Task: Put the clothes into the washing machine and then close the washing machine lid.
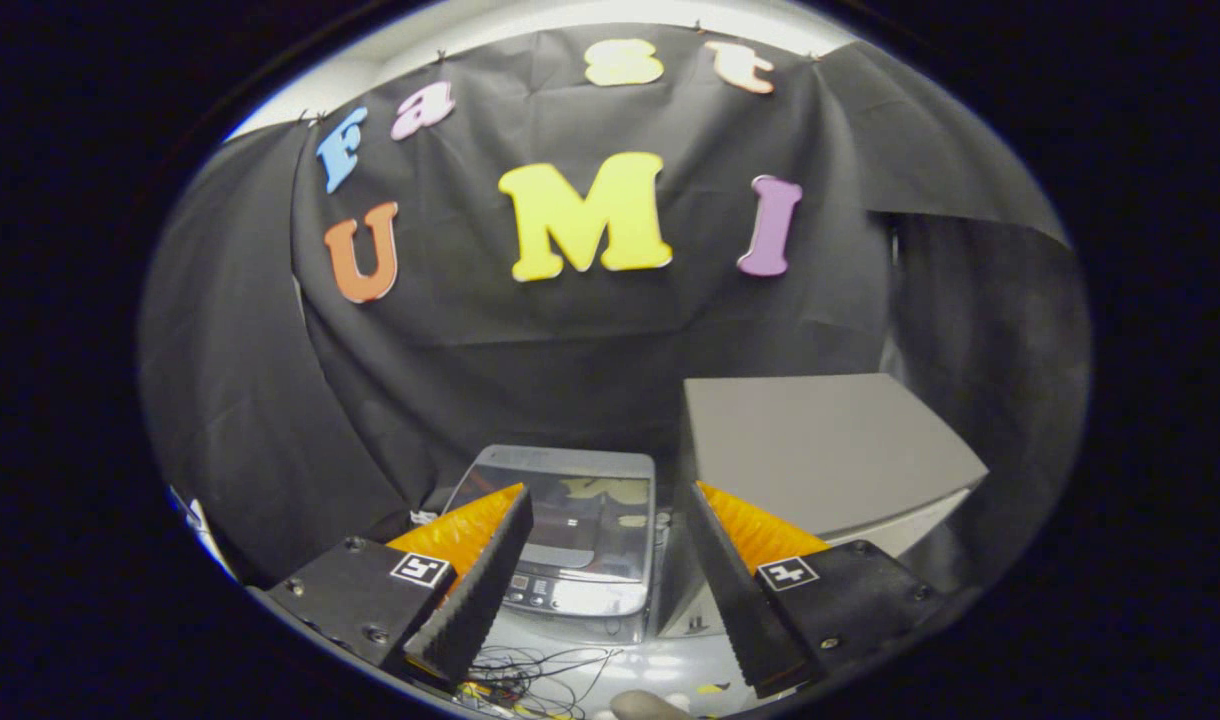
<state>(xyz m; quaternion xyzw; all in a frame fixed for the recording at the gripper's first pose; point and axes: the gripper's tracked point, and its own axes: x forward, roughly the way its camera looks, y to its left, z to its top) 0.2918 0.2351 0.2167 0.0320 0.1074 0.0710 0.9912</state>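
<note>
A small grey top-loading washing machine (570, 530) stands below and ahead of my fingers, against the black cloth wall. Its dark glass lid (585, 515) lies flat and shut, with a control panel (545, 592) along the near edge. My gripper (610, 570) hovers well above it, open, with nothing between the orange-and-black fingers (475, 570). The machine shows in the gap between them. I see no clothes.
A large grey box (820, 450) stands right of the washing machine, taller than it, with a flat top. Loose thin cables (530, 670) lie on the pale surface just in front of the machine. Black cloth hangs close on the left and right.
</note>
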